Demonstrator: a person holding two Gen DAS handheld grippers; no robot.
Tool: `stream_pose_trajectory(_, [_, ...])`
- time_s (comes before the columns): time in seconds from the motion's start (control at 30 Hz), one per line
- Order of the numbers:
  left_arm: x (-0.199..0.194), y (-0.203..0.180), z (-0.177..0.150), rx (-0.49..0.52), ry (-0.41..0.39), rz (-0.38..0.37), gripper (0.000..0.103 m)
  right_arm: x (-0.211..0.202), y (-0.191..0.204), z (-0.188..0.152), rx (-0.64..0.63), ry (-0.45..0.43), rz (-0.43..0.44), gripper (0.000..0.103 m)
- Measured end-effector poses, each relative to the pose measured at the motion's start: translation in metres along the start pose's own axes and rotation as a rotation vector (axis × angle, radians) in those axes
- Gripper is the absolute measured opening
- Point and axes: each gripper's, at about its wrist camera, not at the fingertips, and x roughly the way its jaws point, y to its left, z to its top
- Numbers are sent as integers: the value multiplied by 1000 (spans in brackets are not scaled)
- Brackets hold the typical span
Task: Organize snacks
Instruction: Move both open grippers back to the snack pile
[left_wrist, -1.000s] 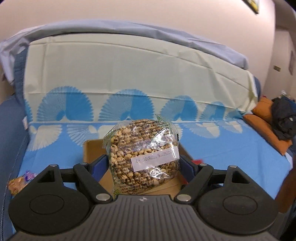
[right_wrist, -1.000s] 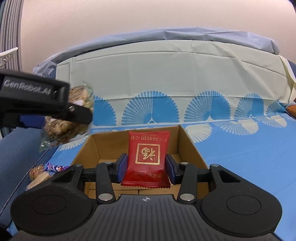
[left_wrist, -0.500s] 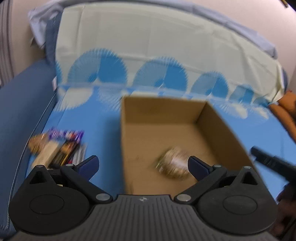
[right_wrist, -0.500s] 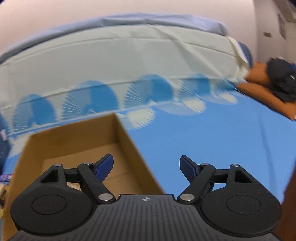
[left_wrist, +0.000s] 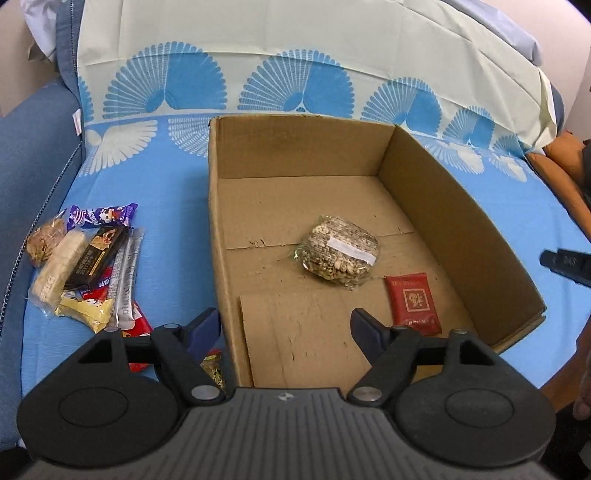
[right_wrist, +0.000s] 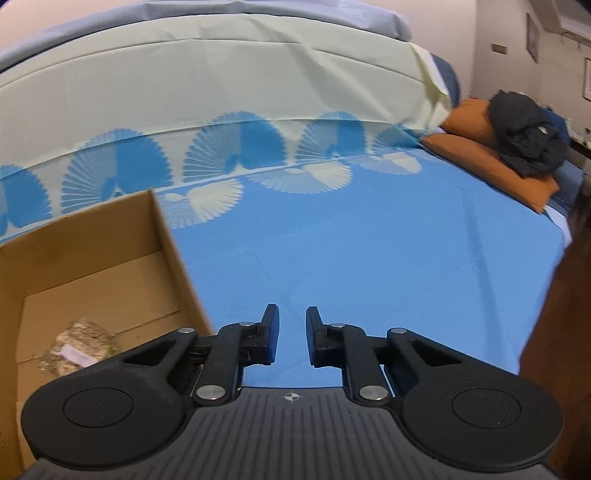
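Observation:
An open cardboard box (left_wrist: 454, 206) sits on the blue bed sheet. Inside it lie a clear bag of puffed cereal (left_wrist: 338, 251) and a red packet (left_wrist: 413, 302). My left gripper (left_wrist: 284, 328) is open and empty, hovering over the box's near left edge. A pile of several loose snacks (left_wrist: 88, 266) lies on the sheet left of the box. My right gripper (right_wrist: 291, 336) is empty, its jaws narrowed to a small gap, above the bare sheet right of the box (right_wrist: 173, 251). The cereal bag also shows in the right wrist view (right_wrist: 79, 345).
The bed's backrest is draped in a pale cloth with blue fan prints (left_wrist: 295, 48). An orange cushion with dark clothing (right_wrist: 517, 147) lies at the far right. The bed's right edge (right_wrist: 554, 251) drops to a dark floor. The right gripper's tip (left_wrist: 569, 262) shows beside the box.
Both grippers let go of their snacks: the cereal bag and red packet now lie in the box. My left gripper tilted down over the box. My right gripper swung right and narrowed its jaws.

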Motion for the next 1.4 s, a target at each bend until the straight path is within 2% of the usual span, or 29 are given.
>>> stream_pose_trajectory(0.13, [3,-7,3,17,-3,-12,81,2,-7,-2,7,19,-8,12])
stream_pose_trajectory(0.23, [5,-4,4,7,2,-18,82,-7,-18,0,79,-23,80,13])
stream_pose_trajectory(0.27, [5,-4,5,2,3,-21,83,-13,-21,1,98,-51,106,17])
stream_pose_trajectory(0.37, [4,-2,5,-3,-4,-24,83,-23,-20,2,86,-99,172,67])
stream_pose_trajectory(0.4, [4,-2,5,-2,-5,-24,83,-23,-16,1,63,-94,183,70])
stream_pose_trajectory(0.47, [3,-2,5,1,-5,-25,83,-16,-8,-1,18,-41,216,69])
stream_pose_trajectory(0.53, [4,-2,5,1,-7,-28,83,-6,-2,-4,-9,25,209,66])
stream_pose_trajectory(0.57, [4,-3,5,2,-9,-26,83,-1,-1,-5,-12,53,194,58])
stream_pose_trajectory(0.6, [4,-4,5,4,-11,-27,83,4,0,-4,-5,73,183,41])
stream_pose_trajectory(0.63, [4,-5,5,6,-12,-27,83,6,-2,-4,11,84,194,38])
stream_pose_trajectory(0.7, [5,-6,6,9,-13,-42,82,6,-1,-3,10,83,212,23])
stream_pose_trajectory(0.77, [4,-10,7,26,-24,-64,82,1,3,-3,-13,59,187,12])
stream_pose_trajectory(0.83, [4,-16,7,45,-28,-58,82,-5,2,-2,-9,32,153,6])
stream_pose_trajectory(0.97, [2,-12,6,27,-36,-73,82,-6,0,-5,-25,30,156,6])
stream_pose_trajectory(1.13, [-19,-1,3,22,-102,-97,82,-12,-4,-5,-16,-5,182,10])
stream_pose_trajectory(1.17, [-25,3,2,20,-128,-104,82,-16,-6,-5,-6,-28,188,19])
stream_pose_trajectory(1.2, [-33,8,0,17,-162,-110,82,-22,-8,-5,1,-58,189,35])
stream_pose_trajectory(1.27, [-49,17,-5,19,-240,-120,82,-34,-9,-5,11,-125,193,51])
stream_pose_trajectory(1.37, [-72,37,-17,30,-348,-142,80,-51,-5,-8,-4,-203,226,51])
stream_pose_trajectory(1.4, [-79,48,-22,33,-372,-152,74,-56,-3,-10,-16,-222,234,51])
